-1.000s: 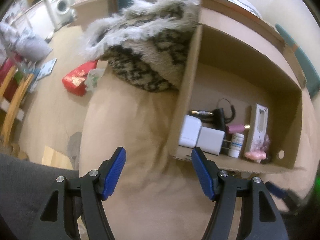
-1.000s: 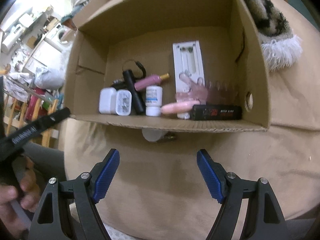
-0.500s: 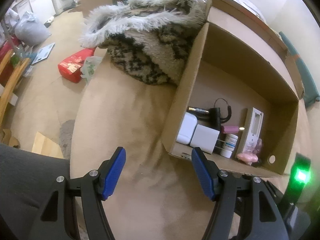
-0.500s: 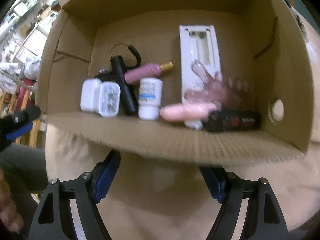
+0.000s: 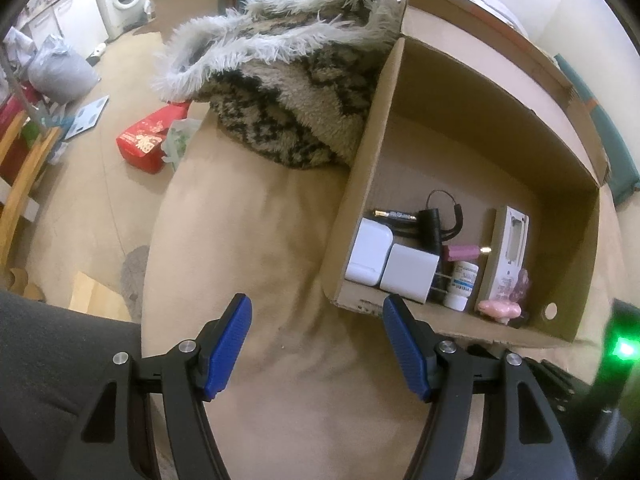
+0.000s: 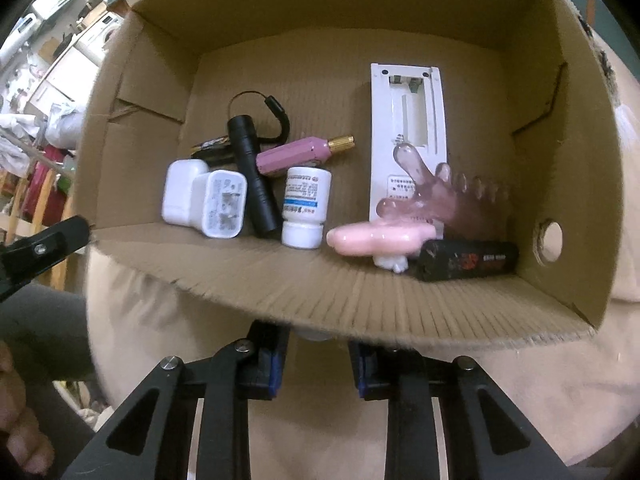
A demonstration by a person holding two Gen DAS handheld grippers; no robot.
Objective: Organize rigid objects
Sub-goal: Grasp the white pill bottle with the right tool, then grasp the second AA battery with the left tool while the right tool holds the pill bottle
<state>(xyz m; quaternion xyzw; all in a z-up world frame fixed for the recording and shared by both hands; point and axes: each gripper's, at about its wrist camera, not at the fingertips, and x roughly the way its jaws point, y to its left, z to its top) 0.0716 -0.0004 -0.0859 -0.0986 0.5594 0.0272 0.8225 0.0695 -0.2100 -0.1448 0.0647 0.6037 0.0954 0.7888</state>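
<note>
Right gripper (image 6: 318,354) just closing, fingertips hidden under cardboard box (image 6: 360,300) rim

Brown cardboard box (image 6: 360,292), pink tube (image 6: 292,156), black torch (image 6: 252,176), blue-padded tongs (image 5: 316,350)

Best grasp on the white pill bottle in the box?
Grip the white pill bottle across its labelled body, coming down from above through the cardboard box's open top. It lies on its side, cap toward the near wall; the black flashlight crowds its left side, so close the jaws carefully.
</note>
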